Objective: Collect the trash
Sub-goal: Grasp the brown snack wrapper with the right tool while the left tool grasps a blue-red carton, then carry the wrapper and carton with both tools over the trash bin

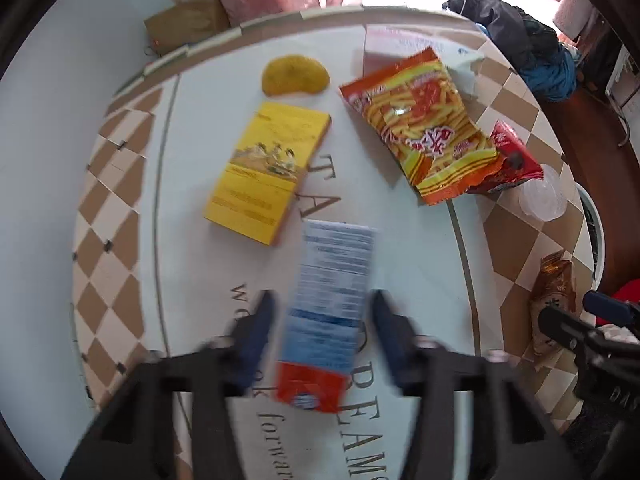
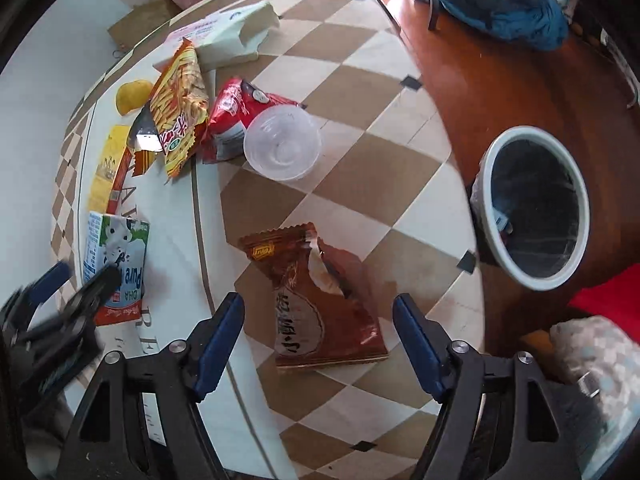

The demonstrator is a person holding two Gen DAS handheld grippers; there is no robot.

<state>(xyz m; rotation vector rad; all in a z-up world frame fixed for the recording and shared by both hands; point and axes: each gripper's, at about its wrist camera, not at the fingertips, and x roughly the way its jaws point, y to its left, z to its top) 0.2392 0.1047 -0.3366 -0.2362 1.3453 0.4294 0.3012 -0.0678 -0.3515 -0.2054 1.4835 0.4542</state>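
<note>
A blue-and-white milk carton (image 1: 332,264) with a red end lies on the table, blurred, between the fingers of my left gripper (image 1: 324,312). Thin gaps show on both sides, so the pads do not press it. The right wrist view shows the same carton (image 2: 120,248) with the left gripper (image 2: 80,276) over it. My right gripper (image 2: 318,304) hangs open, pointing down over a torn brown snack wrapper (image 2: 320,308) that lies between its fingers in view. A white-rimmed trash bin (image 2: 524,131) stands on the floor to the right of the table.
An orange snack bag (image 1: 420,124), a red wrapper (image 1: 512,156), a clear plastic lid (image 2: 282,144), a yellow box (image 1: 268,168), a yellow chip-like piece (image 1: 294,76) and a white tissue box (image 2: 224,36) lie on the checkered round table (image 2: 360,160). Clothes (image 2: 500,0) are heaped beyond.
</note>
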